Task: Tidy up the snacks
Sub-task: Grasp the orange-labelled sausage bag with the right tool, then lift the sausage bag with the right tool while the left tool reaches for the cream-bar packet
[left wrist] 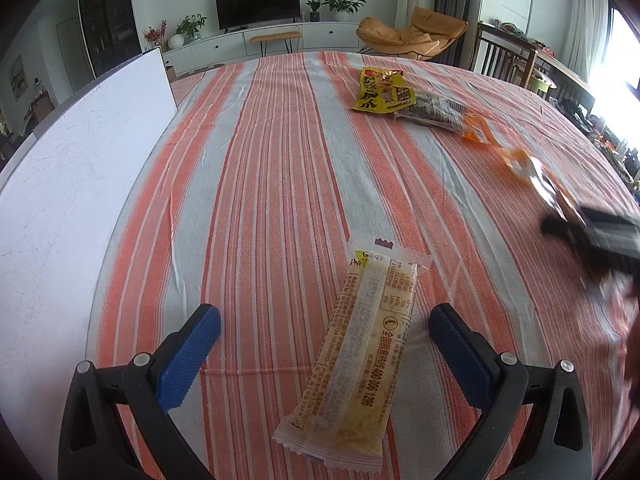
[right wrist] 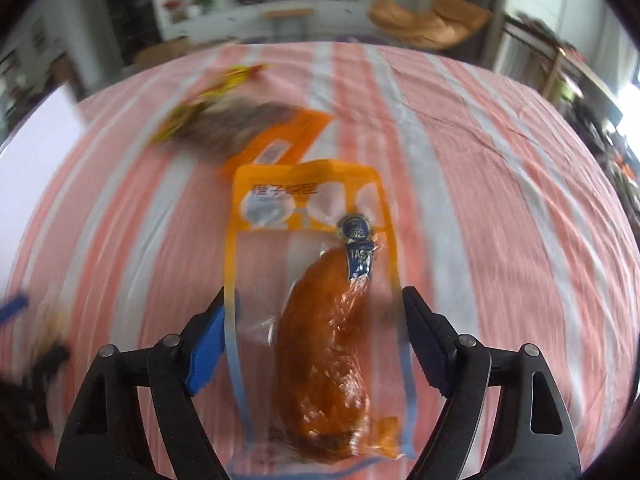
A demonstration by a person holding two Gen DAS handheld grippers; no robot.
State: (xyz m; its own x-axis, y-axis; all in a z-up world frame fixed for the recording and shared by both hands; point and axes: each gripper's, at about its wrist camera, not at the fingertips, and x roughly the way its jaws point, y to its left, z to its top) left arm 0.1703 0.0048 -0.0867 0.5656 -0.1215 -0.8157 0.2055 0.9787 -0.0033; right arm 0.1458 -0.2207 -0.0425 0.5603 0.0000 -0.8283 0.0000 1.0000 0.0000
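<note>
Orange-edged film pouch [right wrist: 312, 280], light, slick and floppy, sits between my right hand-held gripper [right wrist: 316, 344] pads, seemingly pinched by its side seams; left hand-held gripper [left wrist: 324, 356] gapes unclenched.

Right wrist view: motion-smeared; yellow packet [right wrist: 216, 92] and dark packet [right wrist: 244, 122] unreadable. Orange pouch [right wrist: 316, 280] lower end cut off by frame edge; pad contact indeterminate. Left wrist view: right gripper [left wrist: 560, 226] blurred, mostly out of frame at right edge.
</note>
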